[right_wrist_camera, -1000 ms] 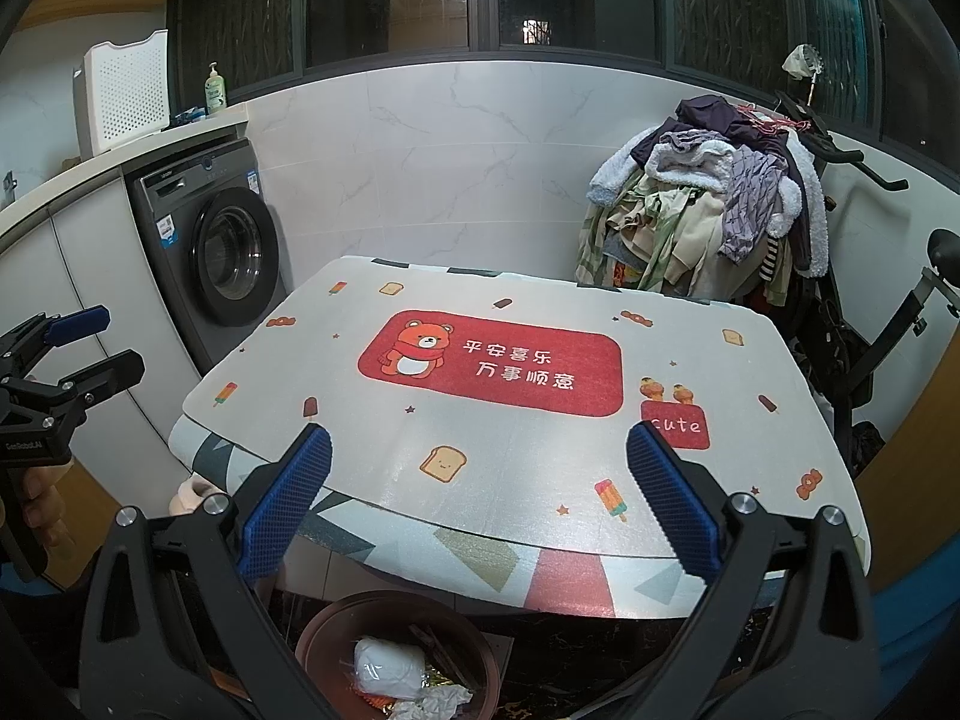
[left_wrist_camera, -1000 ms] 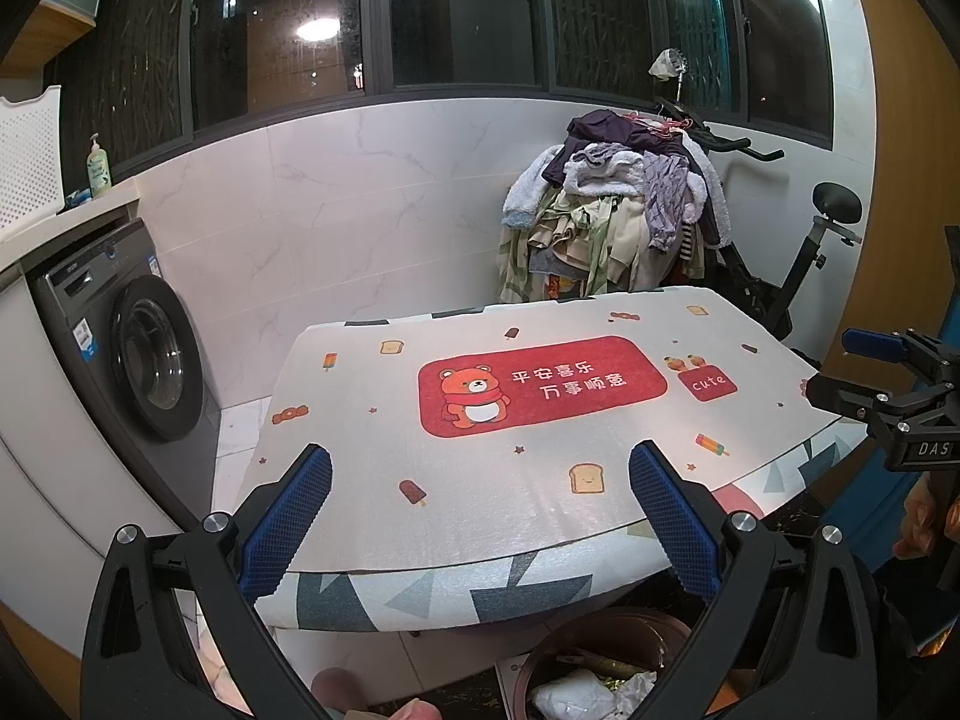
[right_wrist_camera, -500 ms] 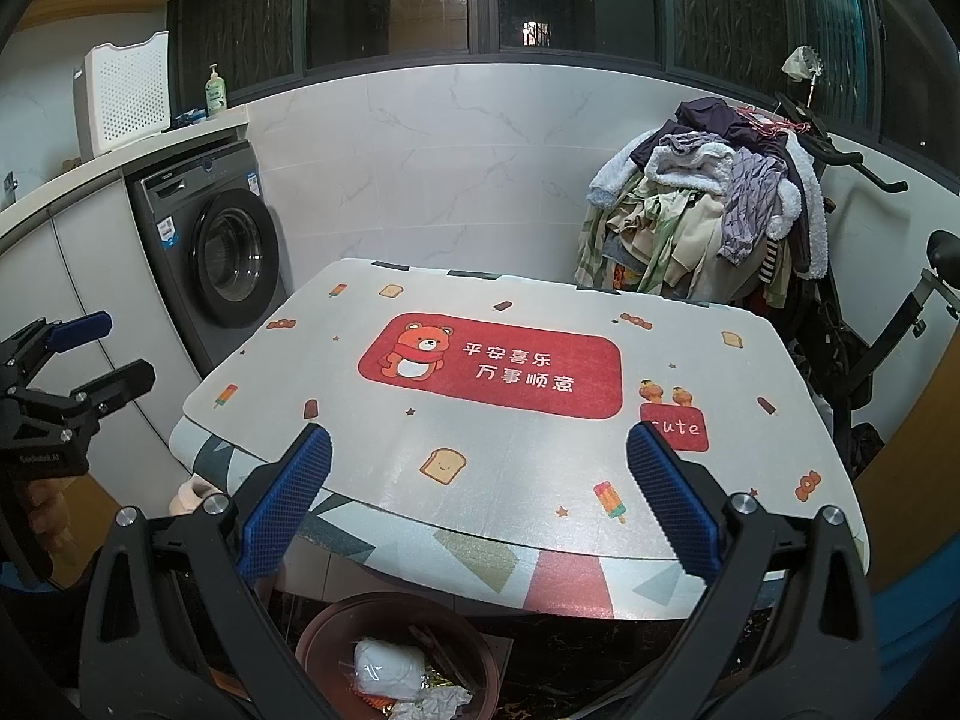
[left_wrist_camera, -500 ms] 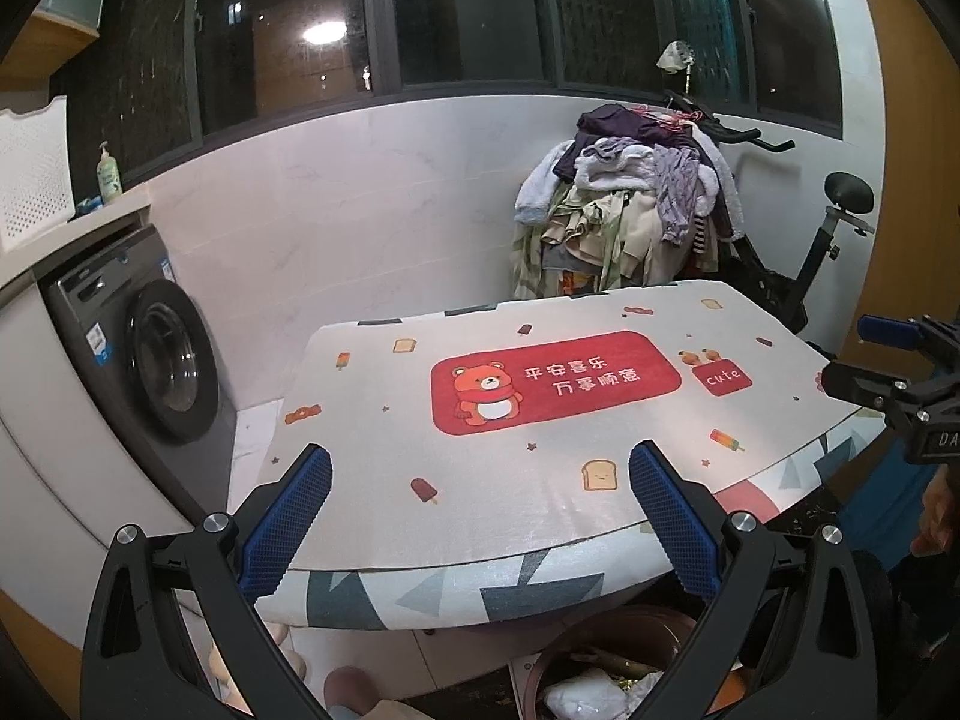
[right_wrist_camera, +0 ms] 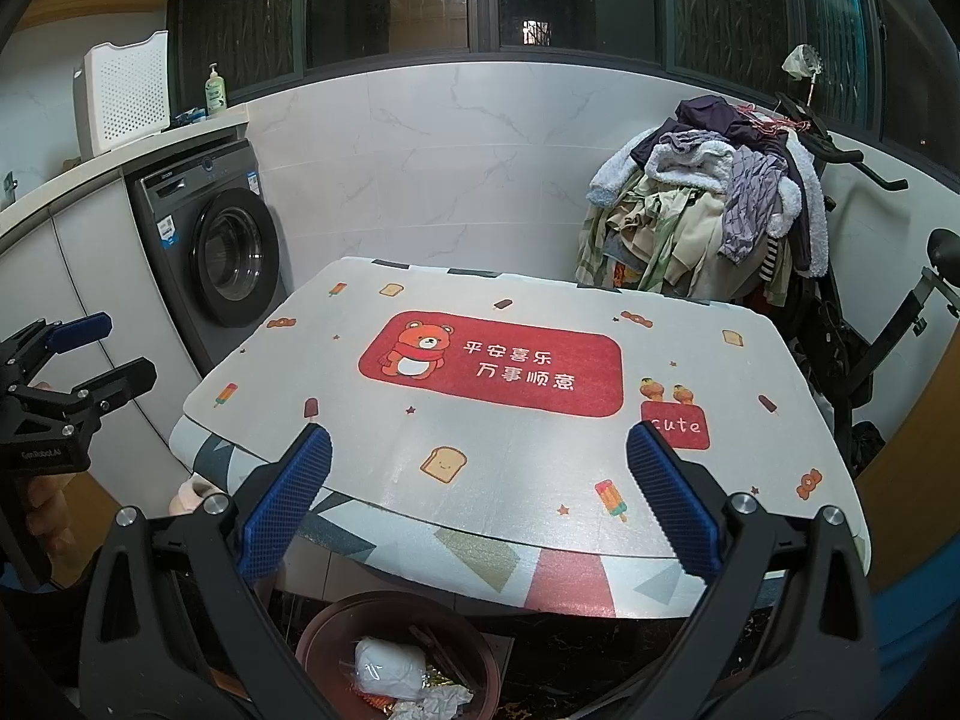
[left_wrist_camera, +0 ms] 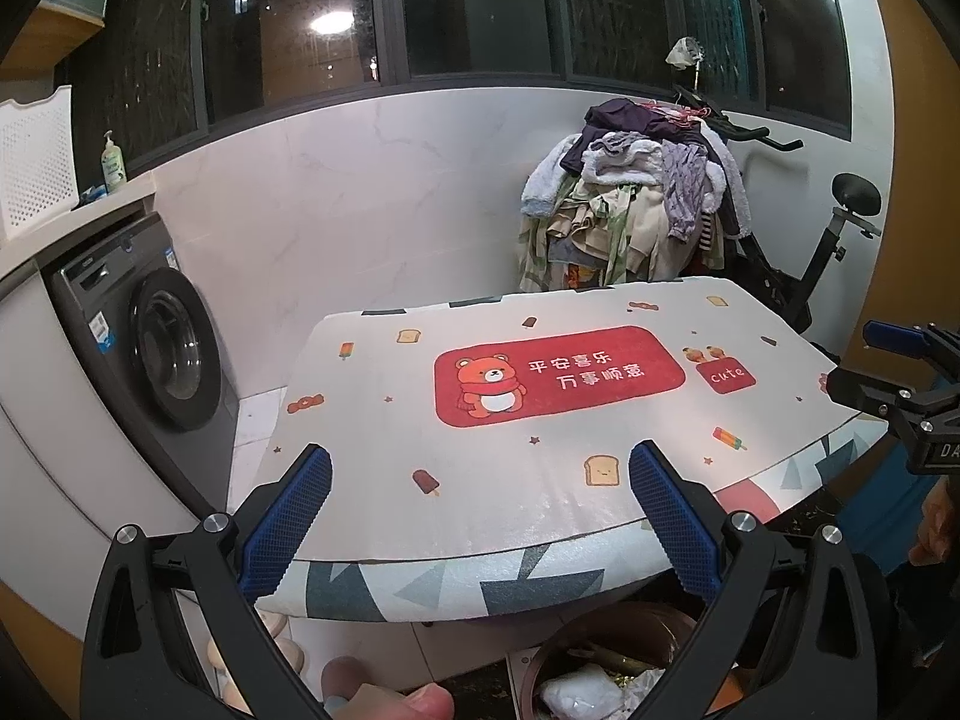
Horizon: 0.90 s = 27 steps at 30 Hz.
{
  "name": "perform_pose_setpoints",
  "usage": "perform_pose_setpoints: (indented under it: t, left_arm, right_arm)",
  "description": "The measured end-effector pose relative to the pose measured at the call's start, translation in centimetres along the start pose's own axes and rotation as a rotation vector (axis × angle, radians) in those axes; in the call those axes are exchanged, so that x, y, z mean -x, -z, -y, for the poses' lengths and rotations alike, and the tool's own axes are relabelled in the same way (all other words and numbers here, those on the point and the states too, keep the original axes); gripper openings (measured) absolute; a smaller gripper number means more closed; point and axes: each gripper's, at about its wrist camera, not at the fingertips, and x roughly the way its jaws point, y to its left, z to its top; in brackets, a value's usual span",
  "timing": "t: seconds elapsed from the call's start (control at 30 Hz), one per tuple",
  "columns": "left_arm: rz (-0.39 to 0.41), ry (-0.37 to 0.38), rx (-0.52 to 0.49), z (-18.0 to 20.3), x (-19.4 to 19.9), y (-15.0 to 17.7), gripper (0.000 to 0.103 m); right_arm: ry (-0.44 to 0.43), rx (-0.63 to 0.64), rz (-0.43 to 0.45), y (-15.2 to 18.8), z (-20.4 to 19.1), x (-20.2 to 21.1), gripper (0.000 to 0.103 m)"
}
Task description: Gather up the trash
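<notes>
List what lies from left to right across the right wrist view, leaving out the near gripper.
left gripper → white basket → soap bottle → washing machine → bear mat → clothes pile → exercise bike

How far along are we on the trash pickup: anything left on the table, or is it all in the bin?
Looks nearly done: the table shows no loose trash, only its printed cover. The brown bin below its front edge holds a white wad and crumpled wrappers. Left gripper and right gripper are both open and empty. The floor is mostly hidden.
</notes>
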Motion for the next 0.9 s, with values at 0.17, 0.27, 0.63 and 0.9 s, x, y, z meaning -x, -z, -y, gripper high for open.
perform_pose_setpoints:
  t: [0.17,0.27,0.63,0.9]
  left_arm:
    - [0.0,0.005,-0.002,0.31,-0.03,-0.1,0.097]
    - [0.0,0.005,-0.001,0.38,0.04,-0.17,0.097]
    - [0.002,0.006,-0.003,0.43,0.13,-0.2,0.097]
    - [0.003,0.008,-0.005,0.61,0.31,-0.43,0.097]
  right_arm:
    - [0.0,-0.001,0.0,0.03,-0.01,0.0,0.097]
    - [0.001,-0.001,0.0,0.1,0.0,0.05,0.097]
    - [0.0,0.0,0.0,-0.02,0.01,-0.01,0.097]
    - [0.0,0.0,0.0,0.05,0.02,0.03,0.097]
